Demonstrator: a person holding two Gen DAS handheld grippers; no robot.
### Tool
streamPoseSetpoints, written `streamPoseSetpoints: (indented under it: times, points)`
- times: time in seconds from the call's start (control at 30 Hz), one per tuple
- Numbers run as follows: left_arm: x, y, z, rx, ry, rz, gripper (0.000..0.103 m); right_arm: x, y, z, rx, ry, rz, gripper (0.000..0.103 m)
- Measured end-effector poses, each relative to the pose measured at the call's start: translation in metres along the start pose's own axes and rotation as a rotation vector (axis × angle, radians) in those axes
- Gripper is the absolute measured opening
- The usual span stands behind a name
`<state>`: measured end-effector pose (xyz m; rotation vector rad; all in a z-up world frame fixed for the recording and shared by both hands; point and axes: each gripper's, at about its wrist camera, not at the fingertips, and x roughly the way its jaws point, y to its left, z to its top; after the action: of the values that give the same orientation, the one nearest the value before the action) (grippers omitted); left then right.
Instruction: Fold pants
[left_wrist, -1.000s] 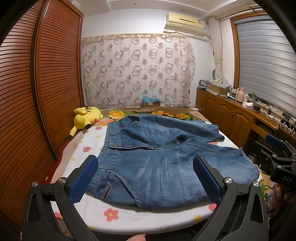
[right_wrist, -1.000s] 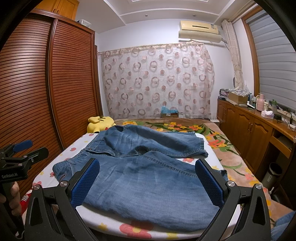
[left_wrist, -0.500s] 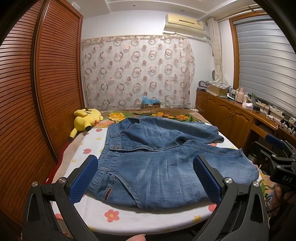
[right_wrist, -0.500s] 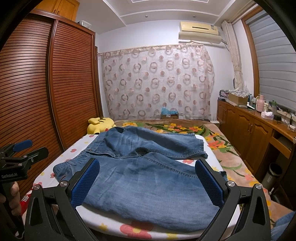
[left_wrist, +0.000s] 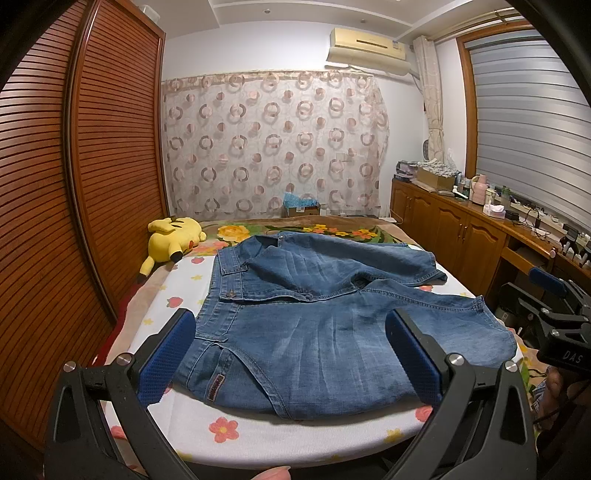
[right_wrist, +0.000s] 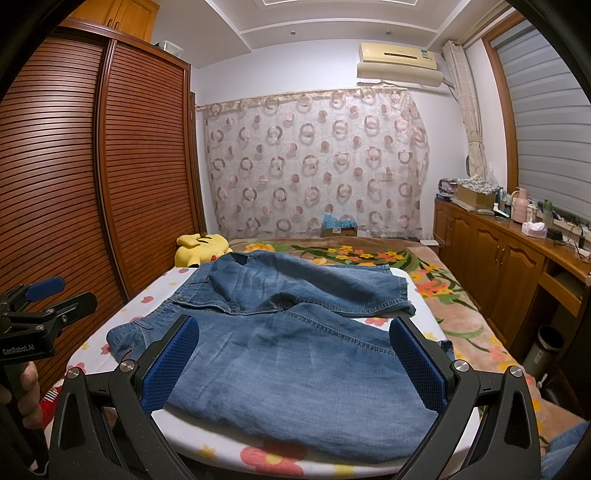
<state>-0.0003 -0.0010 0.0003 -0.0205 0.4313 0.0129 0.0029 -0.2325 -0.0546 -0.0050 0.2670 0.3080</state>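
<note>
Blue denim pants (left_wrist: 325, 325) lie spread on a white flower-print board (left_wrist: 303, 435), waistband to the left, two legs running right, the far leg partly creased. They also show in the right wrist view (right_wrist: 295, 350). My left gripper (left_wrist: 291, 354) is open and empty, held above the near waist end. My right gripper (right_wrist: 295, 362) is open and empty, held above the near leg. Each gripper shows at the edge of the other's view.
A yellow plush toy (left_wrist: 173, 240) lies at the far left of the bed. A floral blanket (right_wrist: 436, 288) covers the bed to the right. Slatted wooden wardrobe doors (left_wrist: 74, 184) stand close on the left. A wooden counter (left_wrist: 480, 236) with clutter runs along the right.
Both views have shifted only slightly; the pants lie as before and both grippers stay open.
</note>
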Motion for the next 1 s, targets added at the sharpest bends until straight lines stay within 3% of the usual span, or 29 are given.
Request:
streamPoseSetpoints:
  times: [1.0]
  points:
    - [-0.0017,0.0014,0.0017,0.006,-0.008,0.002,0.103,-0.0010,0.0003,0.0001,0.001,-0.004,0.001,0.103]
